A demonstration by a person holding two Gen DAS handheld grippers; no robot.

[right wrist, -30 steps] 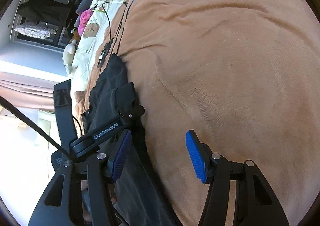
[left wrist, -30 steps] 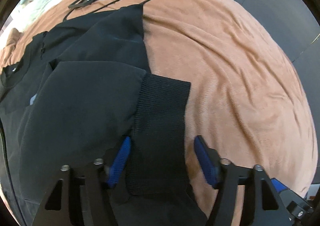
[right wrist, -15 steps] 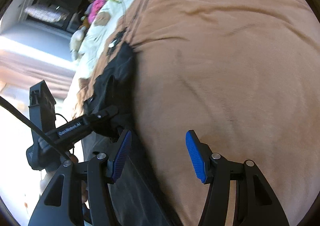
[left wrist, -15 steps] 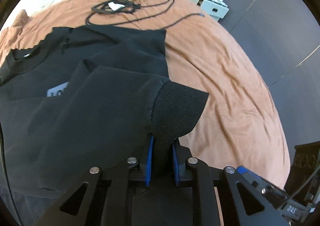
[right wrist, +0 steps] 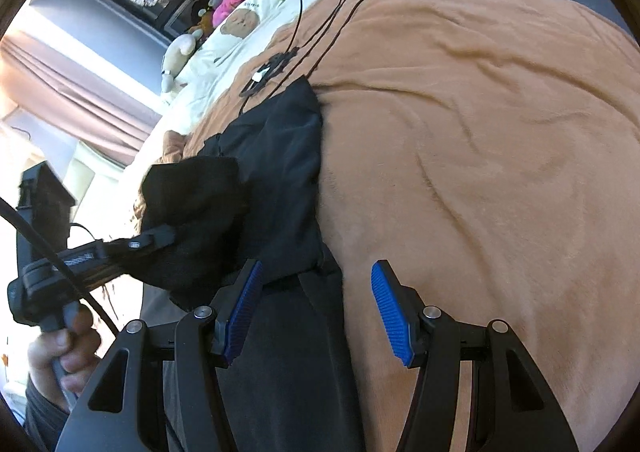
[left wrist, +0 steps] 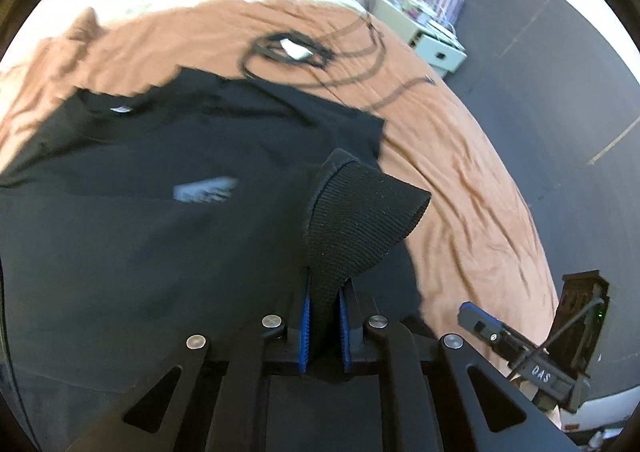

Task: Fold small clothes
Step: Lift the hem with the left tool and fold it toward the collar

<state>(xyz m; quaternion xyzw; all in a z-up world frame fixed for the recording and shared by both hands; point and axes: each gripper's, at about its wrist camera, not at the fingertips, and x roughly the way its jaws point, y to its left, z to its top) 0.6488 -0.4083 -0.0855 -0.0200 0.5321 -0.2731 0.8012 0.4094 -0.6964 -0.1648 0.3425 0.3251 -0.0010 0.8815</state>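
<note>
My left gripper [left wrist: 323,326] closing on ribbed cuff [left wrist: 362,220], sleeve trailing left over sweatshirt [left wrist: 160,212]; right gripper [right wrist: 316,312] gaping, empty.

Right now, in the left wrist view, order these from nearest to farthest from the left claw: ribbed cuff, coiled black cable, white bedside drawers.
1. Ribbed cuff: pinched in the still-closing left claw.
2. Coiled black cable: on the brown blanket beyond the black garment, upper centre.
3. White bedside drawers: off the bed, upper right.

Dark wall [left wrist: 560,64], white drawer unit [left wrist: 434,44], curtained bright window [right wrist: 60,64].
</note>
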